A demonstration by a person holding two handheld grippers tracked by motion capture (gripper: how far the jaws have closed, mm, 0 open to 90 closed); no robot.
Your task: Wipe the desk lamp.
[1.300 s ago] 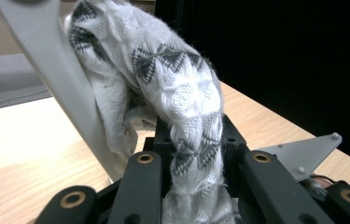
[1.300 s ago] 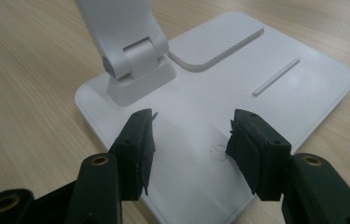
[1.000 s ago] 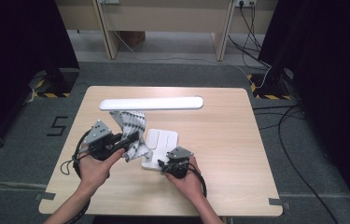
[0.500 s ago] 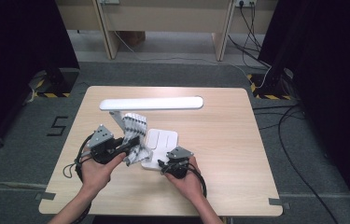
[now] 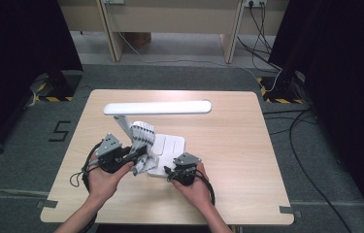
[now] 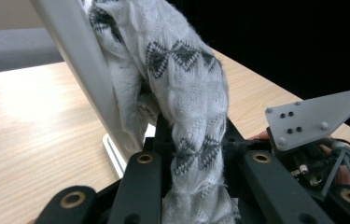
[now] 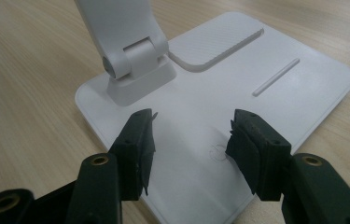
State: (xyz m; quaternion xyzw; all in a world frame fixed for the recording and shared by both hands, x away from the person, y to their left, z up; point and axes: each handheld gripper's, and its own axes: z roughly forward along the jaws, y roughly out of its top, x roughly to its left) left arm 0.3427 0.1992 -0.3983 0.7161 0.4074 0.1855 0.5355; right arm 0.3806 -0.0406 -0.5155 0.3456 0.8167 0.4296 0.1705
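A white desk lamp stands on the table, with a long head point(image 5: 157, 107), a slanted arm point(image 6: 84, 70) and a flat base point(image 5: 172, 144). A white knitted cloth with grey diamonds point(image 5: 141, 133) hangs against the arm. My left gripper point(image 5: 138, 154) is shut on the cloth's lower end point(image 6: 186, 79), which fills the space between the left gripper's point(image 6: 196, 140) black jaws. My right gripper point(image 5: 171, 172) is at the base's near edge. The right gripper point(image 7: 192, 126) stands open over the base point(image 7: 238, 74), with a faint power mark point(image 7: 217, 151) between its jaws and the hinge point(image 7: 135, 60) just beyond.
The wooden table point(image 5: 247, 145) has bare room to the right of the lamp and along the far edge. Cables trail from both grippers toward the near edge. The right gripper's grey plate point(image 6: 312, 116) sits close beside the left gripper.
The left gripper with the cloth has edged slightly down and toward the lamp base. The right gripper has stayed put.
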